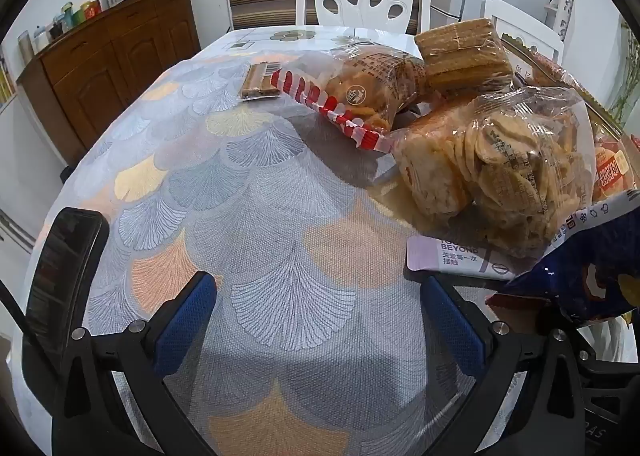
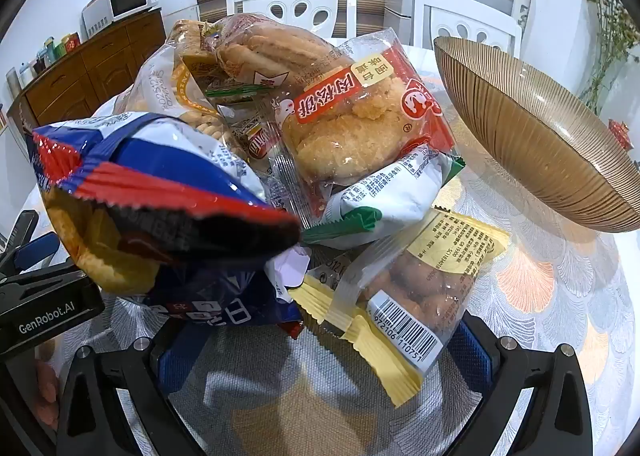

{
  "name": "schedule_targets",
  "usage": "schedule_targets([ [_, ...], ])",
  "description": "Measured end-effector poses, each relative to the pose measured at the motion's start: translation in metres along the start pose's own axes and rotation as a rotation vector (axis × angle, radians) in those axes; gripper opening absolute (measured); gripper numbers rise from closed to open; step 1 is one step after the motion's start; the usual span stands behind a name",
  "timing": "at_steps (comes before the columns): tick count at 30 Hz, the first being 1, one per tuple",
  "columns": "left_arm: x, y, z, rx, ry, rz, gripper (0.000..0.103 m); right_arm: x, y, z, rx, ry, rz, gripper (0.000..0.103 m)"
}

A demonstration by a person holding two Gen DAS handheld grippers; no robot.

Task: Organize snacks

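Snack pile (image 2: 304, 160) heaped at centre frame, beside the empty bowl (image 2: 532, 144) at right, presumably its destination. Nut packet (image 2: 404, 296) lies nearest, long axis running lower left to upper right. Right gripper (image 2: 320, 360) and left gripper (image 1: 320, 320) both gape, holding nothing, above bare tablecloth (image 1: 280, 216).
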State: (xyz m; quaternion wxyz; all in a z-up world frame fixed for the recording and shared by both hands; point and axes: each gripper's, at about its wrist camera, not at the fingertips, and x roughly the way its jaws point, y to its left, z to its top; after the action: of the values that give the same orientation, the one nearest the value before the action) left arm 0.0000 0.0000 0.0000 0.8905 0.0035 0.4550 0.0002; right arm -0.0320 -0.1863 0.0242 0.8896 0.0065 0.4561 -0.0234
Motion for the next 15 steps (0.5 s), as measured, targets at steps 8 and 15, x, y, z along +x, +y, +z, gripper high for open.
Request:
schedule_targets([
  [8,0.007,-0.006,0.007,0.053,0.089,-0.012,0.103,-0.001,0.0,0.0,0.015,0.031,0.004,0.103],
  [15,-0.011,-0.002,-0.009,0.141,0.219,-0.085,0.103,-0.016,-0.003,-0.017,-0.016,0.208,0.056,0.103],
])
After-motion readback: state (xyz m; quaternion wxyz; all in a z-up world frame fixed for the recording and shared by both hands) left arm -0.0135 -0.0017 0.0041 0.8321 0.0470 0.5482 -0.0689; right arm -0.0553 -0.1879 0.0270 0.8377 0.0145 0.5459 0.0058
